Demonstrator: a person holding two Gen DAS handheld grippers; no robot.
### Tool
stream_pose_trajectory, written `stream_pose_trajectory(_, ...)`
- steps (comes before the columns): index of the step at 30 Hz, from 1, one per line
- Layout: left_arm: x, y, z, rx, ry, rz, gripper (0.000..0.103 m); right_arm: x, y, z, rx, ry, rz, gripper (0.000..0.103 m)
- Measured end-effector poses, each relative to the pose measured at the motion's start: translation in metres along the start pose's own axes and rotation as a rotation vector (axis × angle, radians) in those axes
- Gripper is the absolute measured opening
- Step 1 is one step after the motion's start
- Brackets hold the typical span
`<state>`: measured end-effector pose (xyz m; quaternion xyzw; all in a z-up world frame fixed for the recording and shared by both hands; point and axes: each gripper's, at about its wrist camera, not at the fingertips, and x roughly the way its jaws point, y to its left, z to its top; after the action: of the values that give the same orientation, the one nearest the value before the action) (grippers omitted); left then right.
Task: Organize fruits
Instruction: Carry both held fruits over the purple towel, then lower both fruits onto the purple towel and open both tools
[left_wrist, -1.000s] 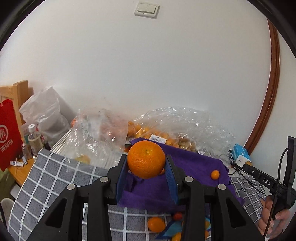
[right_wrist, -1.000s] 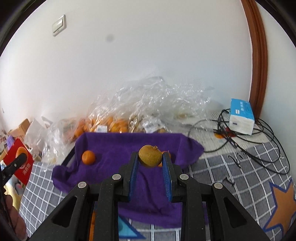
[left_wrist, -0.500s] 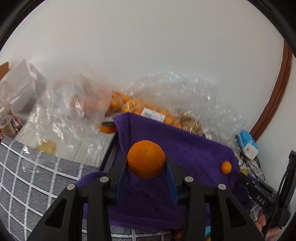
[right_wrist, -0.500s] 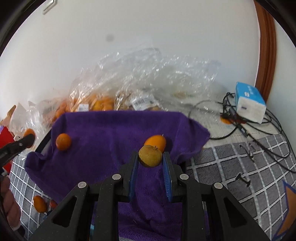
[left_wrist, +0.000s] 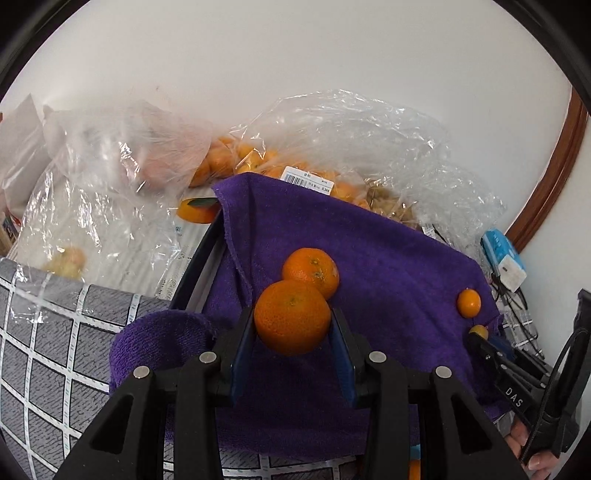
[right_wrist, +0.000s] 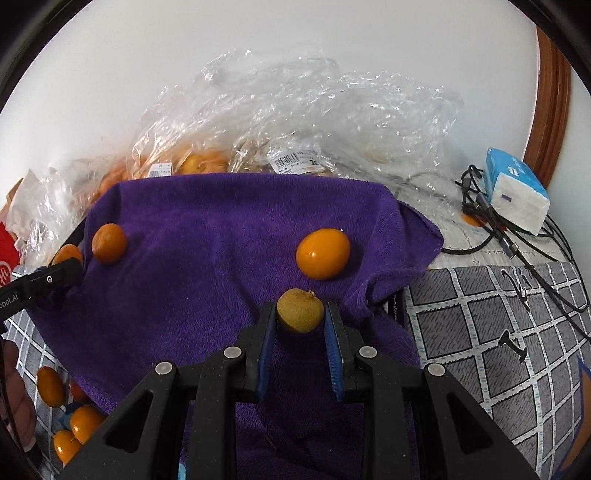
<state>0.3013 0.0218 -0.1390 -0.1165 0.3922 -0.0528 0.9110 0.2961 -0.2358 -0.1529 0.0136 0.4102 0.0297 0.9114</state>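
The left gripper (left_wrist: 292, 325) clamped one orange (left_wrist: 291, 316) above the purple towel (left_wrist: 388, 258); the right gripper (right_wrist: 300, 317) pinched one brown fruit (right_wrist: 300, 310) over it. Two fruits lay on the towel: one mandarin (left_wrist: 311, 272) and one kumquat (right_wrist: 323, 252). Four more small oranges (right_wrist: 66, 424) sat beside it.

The draped purple terry towel (left_wrist: 388, 258) hides most of the black-rimmed tray (left_wrist: 195, 266); printed white barcode labels (right_wrist: 291, 160) beyond it are illegible.
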Motion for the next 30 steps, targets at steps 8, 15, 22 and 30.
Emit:
stream_pose_trajectory(8, 0.003, -0.008, -0.004, 0.048, -0.004, 0.041, 0.04, -0.004, 0.001, 0.0, 0.004, -0.007, 0.007, 0.053)
stream_pose_trajectory(15, -0.007, -0.012, -0.005, 0.052, -0.061, 0.029, 0.05, -0.017, 0.0, 0.0, 0.004, -0.048, -0.028, 0.053)
stream_pose_trajectory(22, -0.024, -0.014, -0.003, 0.046, -0.139, 0.025, 0.05, -0.026, -0.004, -0.002, 0.015, -0.075, -0.064, 0.053)
stream_pose_trajectory(30, -0.058, -0.021, 0.004, 0.055, -0.19, -0.042, 0.05, -0.054, -0.003, 0.011, 0.073, -0.098, -0.035, 0.053)
